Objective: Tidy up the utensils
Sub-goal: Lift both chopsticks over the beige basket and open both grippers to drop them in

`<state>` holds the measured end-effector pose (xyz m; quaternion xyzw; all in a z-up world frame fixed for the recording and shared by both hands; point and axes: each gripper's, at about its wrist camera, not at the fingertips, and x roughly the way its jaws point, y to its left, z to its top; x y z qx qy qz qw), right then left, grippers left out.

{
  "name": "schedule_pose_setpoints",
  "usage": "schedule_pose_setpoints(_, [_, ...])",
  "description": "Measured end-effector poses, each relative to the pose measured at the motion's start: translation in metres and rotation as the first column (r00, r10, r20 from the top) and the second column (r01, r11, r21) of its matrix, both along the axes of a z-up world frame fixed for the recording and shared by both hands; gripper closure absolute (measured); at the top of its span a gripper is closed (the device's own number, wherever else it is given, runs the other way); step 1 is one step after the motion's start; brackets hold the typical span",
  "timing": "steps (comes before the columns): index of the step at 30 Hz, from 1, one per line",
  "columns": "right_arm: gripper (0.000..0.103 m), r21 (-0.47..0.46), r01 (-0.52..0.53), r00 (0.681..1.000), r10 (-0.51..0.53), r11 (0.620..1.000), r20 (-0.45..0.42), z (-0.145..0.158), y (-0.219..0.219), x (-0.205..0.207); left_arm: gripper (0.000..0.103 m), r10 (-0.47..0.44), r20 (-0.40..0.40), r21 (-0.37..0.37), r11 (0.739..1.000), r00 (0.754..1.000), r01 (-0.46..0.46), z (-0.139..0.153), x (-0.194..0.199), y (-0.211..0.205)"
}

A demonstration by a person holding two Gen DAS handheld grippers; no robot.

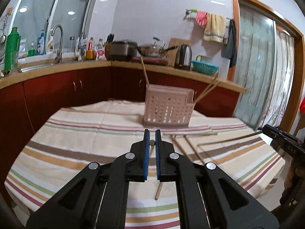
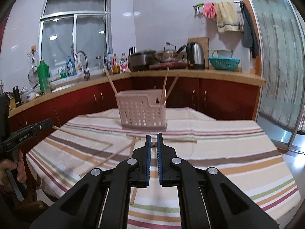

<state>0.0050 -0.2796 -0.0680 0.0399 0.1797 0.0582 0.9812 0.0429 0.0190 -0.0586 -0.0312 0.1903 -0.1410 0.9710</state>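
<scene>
A pink perforated utensil basket (image 1: 167, 106) (image 2: 142, 112) stands at the far side of the striped tablecloth (image 1: 85, 148) (image 2: 228, 152), with wooden chopsticks (image 1: 144, 70) (image 2: 164, 87) leaning inside it. My left gripper (image 1: 152, 133) is shut on a chopstick (image 1: 152, 142) lifted above the cloth. In the right wrist view that left gripper (image 2: 50, 123) shows at the left edge with its stick (image 2: 82, 135) pointing right. My right gripper (image 2: 154, 136) is shut on another chopstick (image 2: 133, 192). In the left wrist view the right gripper (image 1: 265, 128) holds it (image 1: 228, 139) pointing left.
Several loose chopsticks (image 1: 190, 133) (image 2: 106, 158) lie on the cloth in front of the basket. Behind runs a counter (image 1: 76, 66) with a sink, a kettle (image 2: 195, 56) and a teal colander (image 2: 224, 63). A glass sliding door (image 1: 257, 76) is on the right. A hand (image 2: 19, 169) grips the left tool.
</scene>
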Motion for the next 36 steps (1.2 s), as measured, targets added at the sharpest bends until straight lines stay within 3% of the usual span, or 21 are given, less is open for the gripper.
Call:
schedule_pose_setpoints(9, [0.096, -0.006, -0.009, 0.999, 0.01, 1.0, 0.038, 0.023, -0.001, 0.01, 0.097, -0.022, 0.032, -0.021, 1.0, 0.999, 0.023, 0.021, 0.008, -0.002])
schedule_pose_setpoints(29, [0.096, -0.016, -0.03, 0.999, 0.031, 0.999, 0.045, 0.039, 0.011, 0.073, 0.097, -0.057, 0.076, -0.032, 0.998, 0.995, 0.06, 0.041, 0.077, -0.016])
schedule_pose_setpoints(36, [0.096, -0.004, -0.032, 0.997, 0.032, 0.999, 0.073, 0.059, 0.009, 0.085, 0.097, -0.091, 0.126, -0.058, 0.993, 0.988, 0.099, 0.07, 0.089, -0.02])
